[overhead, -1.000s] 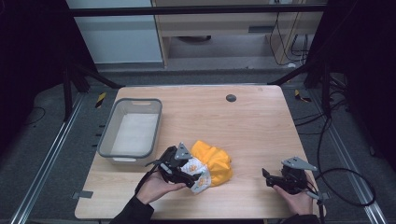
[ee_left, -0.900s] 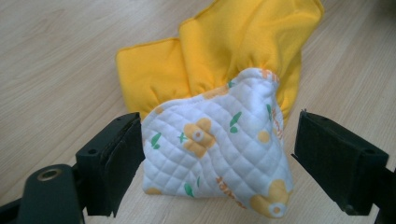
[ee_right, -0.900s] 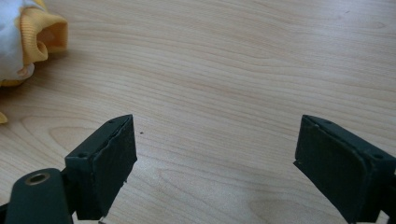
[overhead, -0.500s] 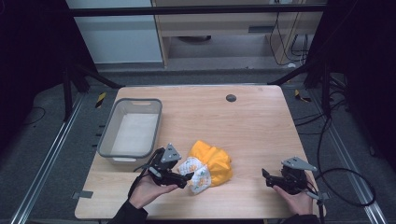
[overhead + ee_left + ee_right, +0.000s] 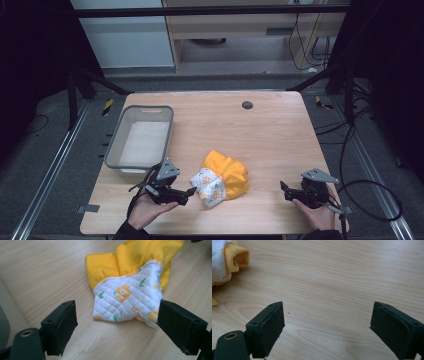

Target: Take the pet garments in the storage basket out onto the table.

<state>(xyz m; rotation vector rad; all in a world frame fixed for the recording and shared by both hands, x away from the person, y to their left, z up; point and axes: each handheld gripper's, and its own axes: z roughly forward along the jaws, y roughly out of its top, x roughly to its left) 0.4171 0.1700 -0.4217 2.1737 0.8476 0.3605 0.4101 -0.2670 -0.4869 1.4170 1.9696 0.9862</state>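
Left gripper view: your left claw point(image 5: 117, 327) gapes wide and empty before the quilted garment point(image 5: 127, 302). Centre its near edge between the jaws, then close. Right claw point(image 5: 325, 327) is wide open, holding nothing, over bare tabletop point(image 5: 337, 277).

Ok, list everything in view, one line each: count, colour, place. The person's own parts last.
table: one, light wood, centre of the high view
bin: one, grey, rectangular, table's left side
cloth bundle: one, yellow with a white quilted flower-print part, near the front edge, between the grippers
round disc: one, dark, far middle of the table
left gripper: one, black, open, just left of the cloth
right gripper: one, black, open, front right, over bare wood
hands: two, holding the grippers at the front edge
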